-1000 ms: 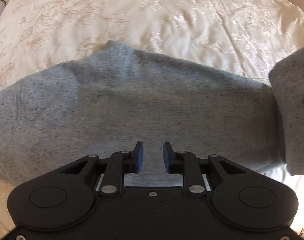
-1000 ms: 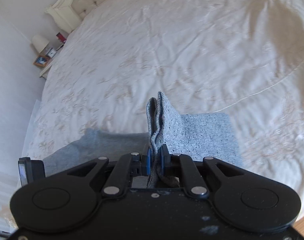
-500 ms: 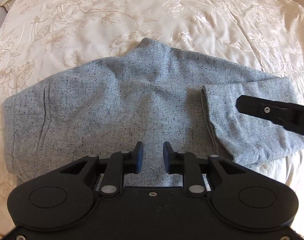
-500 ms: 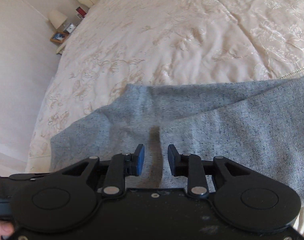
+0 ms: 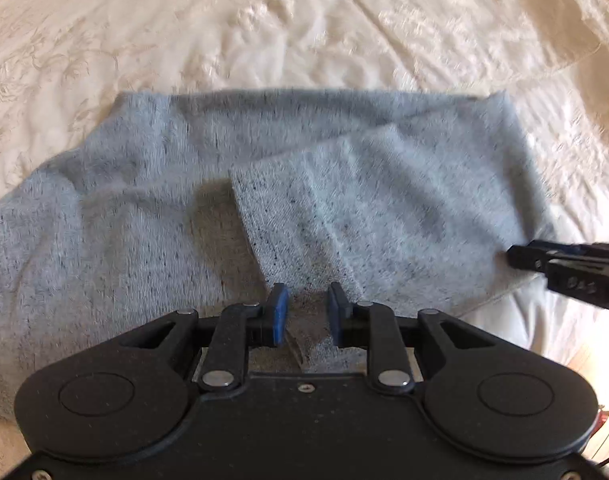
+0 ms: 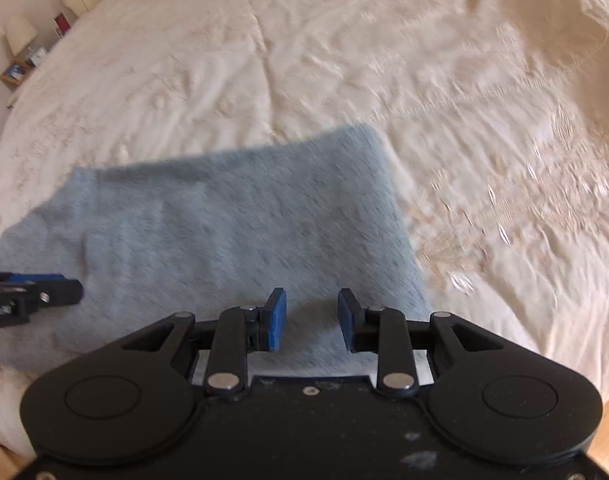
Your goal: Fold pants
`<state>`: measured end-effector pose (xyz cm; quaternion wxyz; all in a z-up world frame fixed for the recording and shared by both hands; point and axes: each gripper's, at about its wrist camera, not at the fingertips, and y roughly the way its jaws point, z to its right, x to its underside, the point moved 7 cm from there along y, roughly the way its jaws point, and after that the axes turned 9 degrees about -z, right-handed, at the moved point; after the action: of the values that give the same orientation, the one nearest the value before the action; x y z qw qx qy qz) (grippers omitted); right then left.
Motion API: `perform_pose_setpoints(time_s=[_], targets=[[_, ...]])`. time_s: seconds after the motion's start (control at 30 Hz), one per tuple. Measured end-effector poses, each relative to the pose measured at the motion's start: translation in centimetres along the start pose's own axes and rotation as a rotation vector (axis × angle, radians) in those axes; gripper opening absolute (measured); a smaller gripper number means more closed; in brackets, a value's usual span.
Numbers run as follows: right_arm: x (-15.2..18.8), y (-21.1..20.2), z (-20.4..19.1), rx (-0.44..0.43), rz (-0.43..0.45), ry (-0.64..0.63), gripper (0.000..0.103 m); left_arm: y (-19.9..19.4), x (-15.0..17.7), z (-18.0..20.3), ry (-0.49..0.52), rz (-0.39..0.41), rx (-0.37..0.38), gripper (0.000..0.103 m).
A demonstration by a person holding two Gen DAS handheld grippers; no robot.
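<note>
My left tool (image 5: 306, 312) hangs over the grey pants (image 5: 152, 216), its 2 blue pads apart with nothing pinched. The pants lie flat on the cream bedspread (image 5: 264, 32), 1 leg end folded back across the middle. My right tool (image 6: 311, 322) hovers above the pants' right end, jaws opening, nothing between them.

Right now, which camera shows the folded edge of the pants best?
The left wrist view: the folded edge crosses the pants there. The right wrist view shows only blurred grey cloth, no edge.
</note>
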<state>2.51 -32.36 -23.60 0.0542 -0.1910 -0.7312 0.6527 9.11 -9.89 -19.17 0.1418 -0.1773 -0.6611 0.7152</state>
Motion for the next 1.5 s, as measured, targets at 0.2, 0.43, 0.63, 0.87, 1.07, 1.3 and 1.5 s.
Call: perform_pose_setpoints(time_s=[0.2, 0.43, 0.63, 0.87, 1.07, 1.3, 1.5], targets=[[0.2, 0.6, 1.4, -0.032, -0.068, -0.045, 0.03, 1.2, 0.0, -1.5, -0.114, -0.031, 0.001, 0.037], [-5.9, -0.9, 0.4, -0.033, 0.037, -0.181, 0.033, 2.6, -0.4, -2.8, -0.253, -0.057, -0.044, 0.044], [-8.7, 4.9, 0.9, -0.038, -0.084, -0.238, 0.033, 2.5, 0.3, -2.0, -0.27, -0.015, -0.133, 0.046], [-8.5, 5.3, 0.9, -0.061, -0.063, -0.268, 0.037, 1.1, 2.2, -1.8, -0.312, 0.032, -0.158, 0.051], [-7.4, 4.4, 1.3, -0.079, -0.003, -0.242, 0.04, -1.5, 5.0, -5.0, -0.469, 0.052, -0.154, 0.05], [-6.8, 3.9, 0.4, -0.045, -0.035, -0.338, 0.041, -4.4, 7.5, -11.0, -0.616, 0.07, -0.181, 0.05], [-6.6, 1.6, -1.6, -0.051, -0.029, -0.323, 0.041, -5.8, 9.0, -19.1, -0.669, 0.083, -0.209, 0.05]])
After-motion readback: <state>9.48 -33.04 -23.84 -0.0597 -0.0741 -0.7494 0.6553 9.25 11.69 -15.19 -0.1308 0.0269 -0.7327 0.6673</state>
